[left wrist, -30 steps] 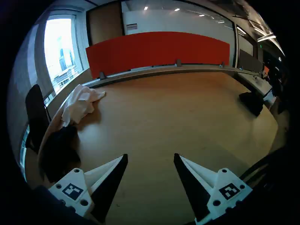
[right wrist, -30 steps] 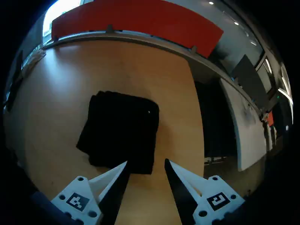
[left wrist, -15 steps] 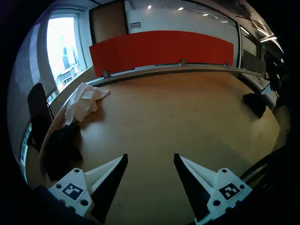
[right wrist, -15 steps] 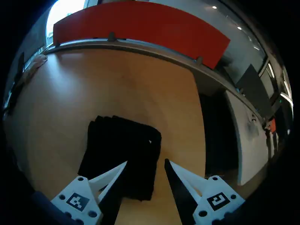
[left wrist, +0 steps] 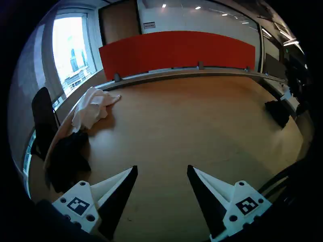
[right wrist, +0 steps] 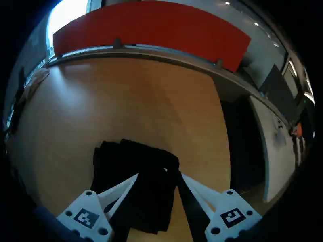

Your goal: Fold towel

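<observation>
A folded black towel (right wrist: pixel 121 161) lies flat on the wooden table (right wrist: pixel 121 101), near its right edge. My right gripper (right wrist: pixel 157 179) is open, low over the towel, and the near part of the towel shows between its white fingers (right wrist: pixel 117 193). Whether they touch the cloth I cannot tell. In the left gripper view, my left gripper (left wrist: pixel 161 169) hangs open over bare wood (left wrist: pixel 181 121) with nothing between its fingers. A crumpled white towel (left wrist: pixel 93 109) lies at the far left of the table, and a dark cloth heap (left wrist: pixel 66 159) sits nearer on the left edge.
A red partition (left wrist: pixel 177 50) runs along the table's far edge. A black chair (left wrist: pixel 42 117) stands left, by a bright window (left wrist: pixel 72 56). A small black folded bundle (left wrist: pixel 277 113) rests near the right edge. Right of the table is a dark gap, then a white desk (right wrist: pixel 278 149).
My right gripper has moved forward and down over the black towel, which now reaches in between its fingers. The left gripper view has drifted only slightly.
</observation>
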